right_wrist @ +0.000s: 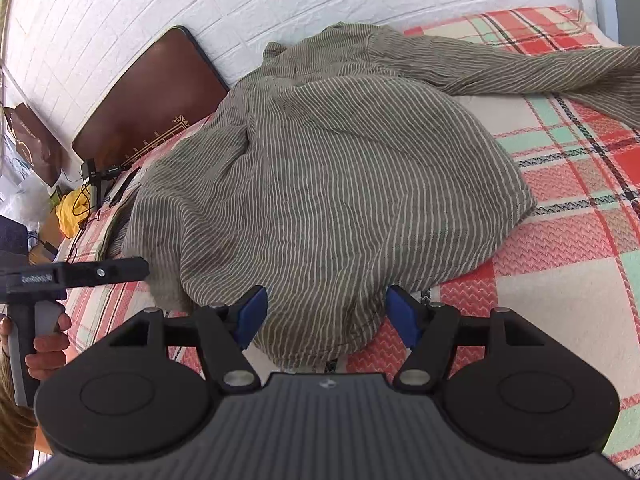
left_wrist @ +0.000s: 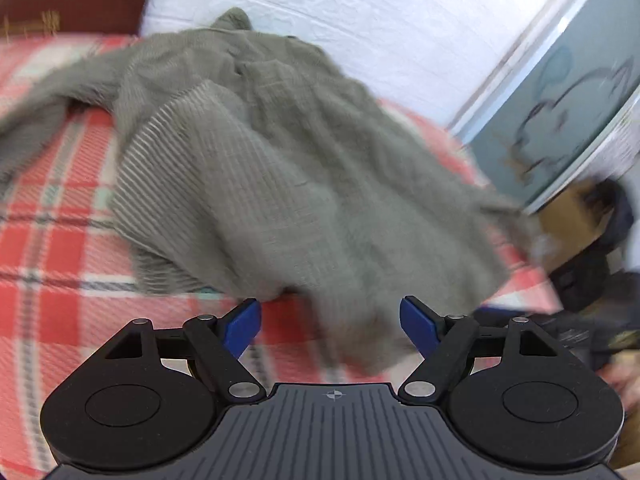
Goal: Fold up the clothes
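Observation:
A grey-green striped shirt point(right_wrist: 332, 168) lies crumpled on a bed with a red plaid cover point(right_wrist: 568, 240); one sleeve trails off to the right. My right gripper point(right_wrist: 328, 316) hovers low over the near hem. Its blue pads stand apart with a bulge of cloth between them, not pinched. The left wrist view is blurred: the shirt point(left_wrist: 260, 168) spreads ahead and its near corner hangs between the wide-apart pads of my left gripper point(left_wrist: 330, 328), which press on nothing. From the right wrist view, the left gripper point(right_wrist: 140, 270) sits at the shirt's left edge, held by a hand point(right_wrist: 48, 340).
A brown headboard cushion point(right_wrist: 148, 108) leans on the white brick wall point(right_wrist: 120, 20) behind the bed. Cables, a black device and a yellow item point(right_wrist: 68, 212) crowd the bed's left edge. A teal panel point(left_wrist: 560, 120) and dark items point(left_wrist: 592, 248) stand beside the bed.

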`<state>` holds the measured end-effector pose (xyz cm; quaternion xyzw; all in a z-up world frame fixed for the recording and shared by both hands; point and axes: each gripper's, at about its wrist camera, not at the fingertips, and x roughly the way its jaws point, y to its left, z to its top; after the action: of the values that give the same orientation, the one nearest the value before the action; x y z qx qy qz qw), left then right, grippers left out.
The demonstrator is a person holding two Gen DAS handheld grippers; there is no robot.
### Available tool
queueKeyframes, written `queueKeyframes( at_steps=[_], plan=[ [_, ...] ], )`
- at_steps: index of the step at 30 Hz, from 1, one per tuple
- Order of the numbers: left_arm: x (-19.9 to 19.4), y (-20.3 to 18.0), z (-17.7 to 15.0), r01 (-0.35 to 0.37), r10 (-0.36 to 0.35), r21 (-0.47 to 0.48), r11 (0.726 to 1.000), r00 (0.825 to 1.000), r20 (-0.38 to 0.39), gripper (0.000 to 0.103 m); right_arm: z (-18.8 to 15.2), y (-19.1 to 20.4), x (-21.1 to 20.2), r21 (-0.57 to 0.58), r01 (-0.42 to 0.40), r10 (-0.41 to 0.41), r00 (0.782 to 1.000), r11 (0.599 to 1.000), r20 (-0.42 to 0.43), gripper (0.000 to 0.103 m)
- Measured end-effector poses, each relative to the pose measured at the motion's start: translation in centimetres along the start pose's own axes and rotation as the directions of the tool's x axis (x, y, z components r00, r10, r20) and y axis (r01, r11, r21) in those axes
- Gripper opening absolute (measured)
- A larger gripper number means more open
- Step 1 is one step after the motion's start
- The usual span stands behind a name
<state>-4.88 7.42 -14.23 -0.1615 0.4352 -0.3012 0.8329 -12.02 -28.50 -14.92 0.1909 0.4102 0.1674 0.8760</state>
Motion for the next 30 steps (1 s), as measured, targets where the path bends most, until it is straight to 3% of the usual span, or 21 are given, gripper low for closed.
queueKeyframes(
  at_steps=[3, 7, 9, 10, 11, 12, 14, 17, 22, 26, 30],
  plan=[
    [-0.3, 1.2, 0.3, 0.022, -0.020, -0.079, 0.997, 1.000, 0.024, 0.087, 0.0, -0.1, 0.0, 0.003, -0.003, 0.003, 1.000, 1.000, 0.002, 0.072],
    [1.8, 1.2, 0.7, -0.145, 0.145, -0.048, 0.988, 0.989, -0.001, 0.086, 0.0, 0.2, 0.6, 0.006, 0.014, -0.014, 1.000, 1.000, -0.002, 0.073],
    [3.1, 1.2, 0.6, -0.180, 0.179, -0.035, 0.983, 0.983, -0.026, 0.077, -0.1, 0.4, 0.7, -0.005, 0.023, -0.023, 1.000, 1.000, 0.004, 0.073],
    [3.6, 1.2, 0.7, -0.188, 0.187, -0.037, 0.981, 0.982, -0.033, 0.051, -0.1, 0.5, 0.7, -0.008, 0.027, -0.027, 1.000, 1.000, 0.004, 0.073],
    [3.8, 1.3, 0.8, -0.194, 0.192, -0.042, 0.980, 0.981, -0.040, 0.005, -0.2, 0.5, 0.7, -0.008, 0.028, -0.028, 1.000, 1.000, 0.005, 0.073],
    [3.8, 1.4, 1.2, -0.190, 0.188, -0.054, 0.980, 0.981, -0.046, 0.000, -0.2, 0.4, 0.7, -0.005, 0.028, -0.028, 1.000, 1.000, 0.005, 0.073],
    [2.3, 0.9, 1.6, -0.190, 0.190, -0.048, 0.981, 0.982, 0.000, 0.000, -0.1, 0.4, 0.6, 0.003, 0.026, -0.026, 1.000, 1.000, 0.007, 0.073],
    [-2.0, -1.2, 2.5, -0.213, 0.210, 0.011, 0.977, 0.969, 0.129, 0.000, -0.3, 0.4, 0.1, 0.002, 0.020, -0.020, 1.000, 1.000, 0.009, 0.073],
    [-8.3, -3.8, 4.4, -0.260, 0.235, 0.040, 0.965, 0.920, 0.313, 0.000, -0.7, 0.6, 0.1, 0.007, 0.006, -0.006, 1.000, 1.000, 0.007, 0.073],
    [-9.8, -3.9, 6.3, -0.333, 0.305, 0.012, 0.943, 0.879, 0.366, 0.003, -0.7, 1.0, 0.3, -0.033, 0.046, -0.045, 0.998, 0.998, 0.037, 0.073],
    [-10.0, -3.0, 7.6, -0.340, 0.329, -0.036, 0.940, 0.869, 0.369, 0.004, -0.3, 1.2, 0.9, -0.090, 0.121, -0.116, 0.992, 0.989, 0.058, 0.073]
  ],
)
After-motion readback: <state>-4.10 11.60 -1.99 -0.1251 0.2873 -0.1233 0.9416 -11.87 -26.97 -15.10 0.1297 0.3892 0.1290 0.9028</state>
